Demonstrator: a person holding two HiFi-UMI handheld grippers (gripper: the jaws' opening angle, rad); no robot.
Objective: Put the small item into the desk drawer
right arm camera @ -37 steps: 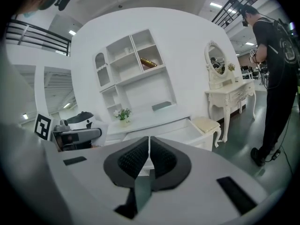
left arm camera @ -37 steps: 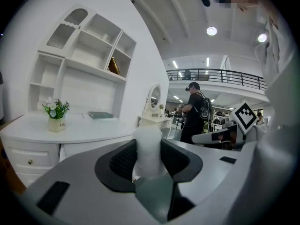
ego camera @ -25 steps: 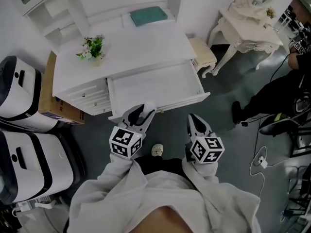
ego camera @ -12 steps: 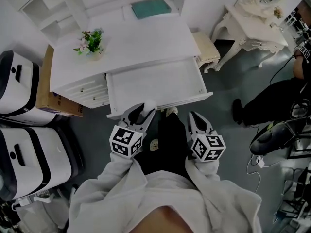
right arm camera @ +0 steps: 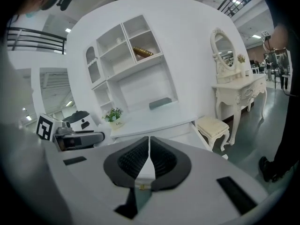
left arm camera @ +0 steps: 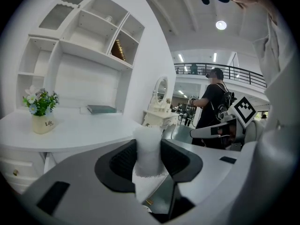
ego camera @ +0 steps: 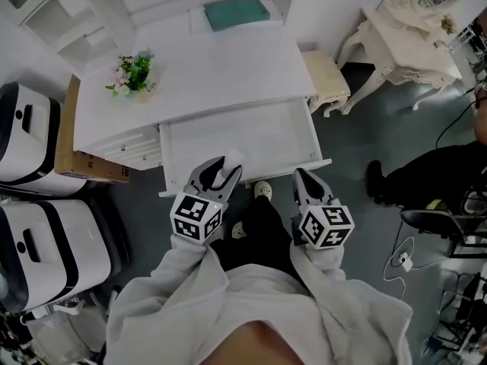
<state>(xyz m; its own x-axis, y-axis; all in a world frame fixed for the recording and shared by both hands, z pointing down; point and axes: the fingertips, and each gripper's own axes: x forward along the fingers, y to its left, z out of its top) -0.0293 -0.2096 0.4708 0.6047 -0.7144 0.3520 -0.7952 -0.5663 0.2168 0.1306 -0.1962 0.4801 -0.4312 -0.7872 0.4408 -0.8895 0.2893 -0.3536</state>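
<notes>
The small item (ego camera: 233,159) is a white, fuzzy cylinder. My left gripper (ego camera: 221,175) is shut on it, and it stands upright between the black pads (left arm camera: 148,146). It hangs right at the front edge of the open desk drawer (ego camera: 251,135), which is pulled out from the white desk (ego camera: 221,67). My right gripper (ego camera: 307,185) sits beside the left one, just short of the drawer's front. Its jaws are shut together with nothing between them (right arm camera: 149,162).
On the desk stand a flower pot (ego camera: 131,73) and a teal book (ego camera: 236,11). Two white machines (ego camera: 30,135) and a cardboard box (ego camera: 76,158) flank the desk's left. A stool (ego camera: 326,78), a vanity table (ego camera: 403,44) and a person in black (ego camera: 441,158) are at the right.
The desk and open drawer have come closer to both grippers as the person stepped forward. The left gripper keeps its hold on the white item; the right stays shut.
</notes>
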